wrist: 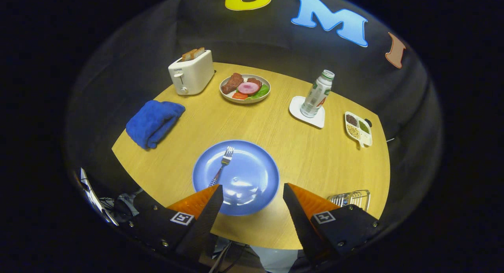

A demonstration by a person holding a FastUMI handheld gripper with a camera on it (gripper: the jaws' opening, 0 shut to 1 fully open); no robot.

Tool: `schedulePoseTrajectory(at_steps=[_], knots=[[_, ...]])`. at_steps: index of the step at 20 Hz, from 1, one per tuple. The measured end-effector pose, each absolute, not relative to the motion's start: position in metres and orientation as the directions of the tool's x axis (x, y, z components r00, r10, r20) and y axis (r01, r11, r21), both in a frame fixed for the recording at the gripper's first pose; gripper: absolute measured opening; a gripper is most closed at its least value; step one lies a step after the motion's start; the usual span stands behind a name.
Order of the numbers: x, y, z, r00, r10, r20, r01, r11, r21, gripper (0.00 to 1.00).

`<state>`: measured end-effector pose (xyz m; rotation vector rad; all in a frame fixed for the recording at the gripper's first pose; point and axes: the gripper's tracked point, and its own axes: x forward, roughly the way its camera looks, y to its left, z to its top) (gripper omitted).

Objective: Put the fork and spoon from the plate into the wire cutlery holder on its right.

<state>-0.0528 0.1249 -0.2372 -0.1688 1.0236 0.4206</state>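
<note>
One fork (223, 165) lying on blue plate (236, 178): light, stiff, slippery metal, likely best pinched mid-handle. Gripper (252, 194) hovering wide open, holding nothing, wire cutlery holder (351, 198) sitting right.

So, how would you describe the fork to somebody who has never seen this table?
On the wooden table, find the big blue plate just ahead of the open fingers of the gripper. The fork lies on the plate's left part, tines pointing away, and it is the only thing on that plate.
</note>
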Motion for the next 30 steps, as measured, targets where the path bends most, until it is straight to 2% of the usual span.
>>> schedulePoseTrajectory(at_steps=[9,16,22,24,25,27,28,29,30], knots=[[-0.059,0.171,-0.273,0.412,0.266,-0.872,-0.377,0.92,0.103,0.94],[-0.061,0.174,-0.322,0.345,0.213,-0.914,-0.304,0.947,0.106,0.94],[-0.068,0.18,-0.363,0.241,0.212,-0.947,-0.274,0.951,0.143,0.94],[-0.071,0.179,-0.364,0.209,0.214,-0.954,-0.274,0.95,0.153,0.7],[-0.073,0.178,-0.365,0.185,0.202,-0.962,-0.284,0.948,0.144,0.61],[-0.067,0.176,-0.363,0.188,0.199,-0.962,-0.315,0.94,0.133,0.62],[-0.064,0.18,-0.404,0.192,0.209,-0.959,-0.29,0.945,0.148,0.34],[-0.064,0.178,-0.368,0.169,0.206,-0.964,-0.294,0.944,0.15,0.06],[-0.065,0.176,-0.368,0.157,0.201,-0.967,-0.321,0.936,0.143,0.07]])
